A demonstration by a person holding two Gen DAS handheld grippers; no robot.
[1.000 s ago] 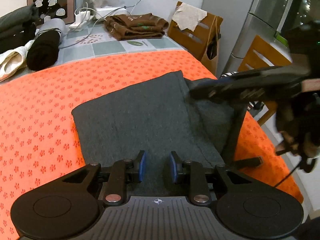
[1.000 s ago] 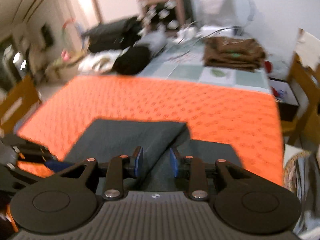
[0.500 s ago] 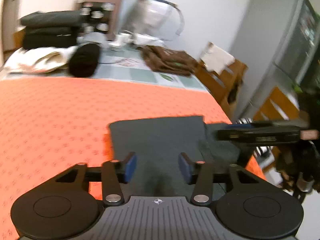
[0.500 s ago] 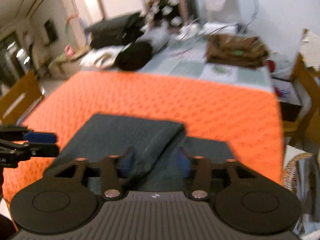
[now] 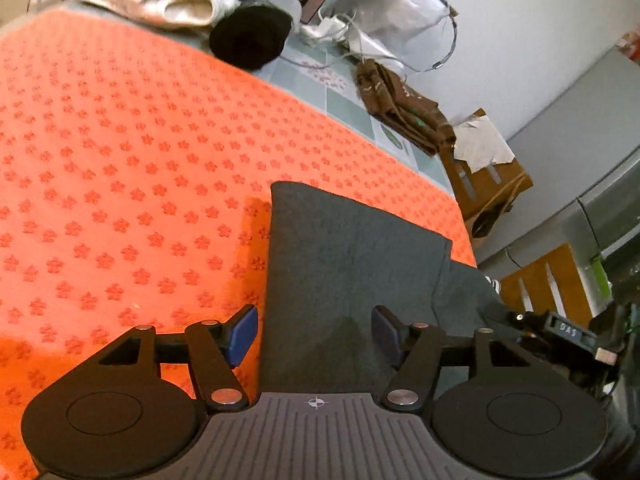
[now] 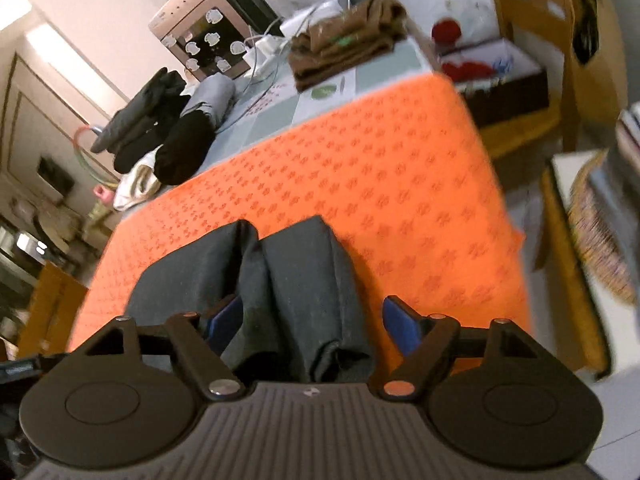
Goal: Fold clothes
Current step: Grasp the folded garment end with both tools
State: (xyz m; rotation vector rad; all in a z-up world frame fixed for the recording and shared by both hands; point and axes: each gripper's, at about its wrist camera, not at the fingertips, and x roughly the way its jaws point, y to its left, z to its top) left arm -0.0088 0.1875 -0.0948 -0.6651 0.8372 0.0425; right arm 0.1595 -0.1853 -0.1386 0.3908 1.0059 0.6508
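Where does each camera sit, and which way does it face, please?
Left wrist: on the left claw, looking down over the folded dark grey garment on the orange flower-patterned cloth; its opening blue pads flank the garment.
Right wrist: on the right claw, tilted, over the same garment.
Shared: garment, cloth, folded brown clothes.

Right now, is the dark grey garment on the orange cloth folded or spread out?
Folded. The dark grey garment lies as a compact doubled panel on the orange cloth, with stacked layers and rolled folds at its near end.

Dark grey garment [image 5: 352,264], orange flower-patterned cloth [image 5: 120,160]
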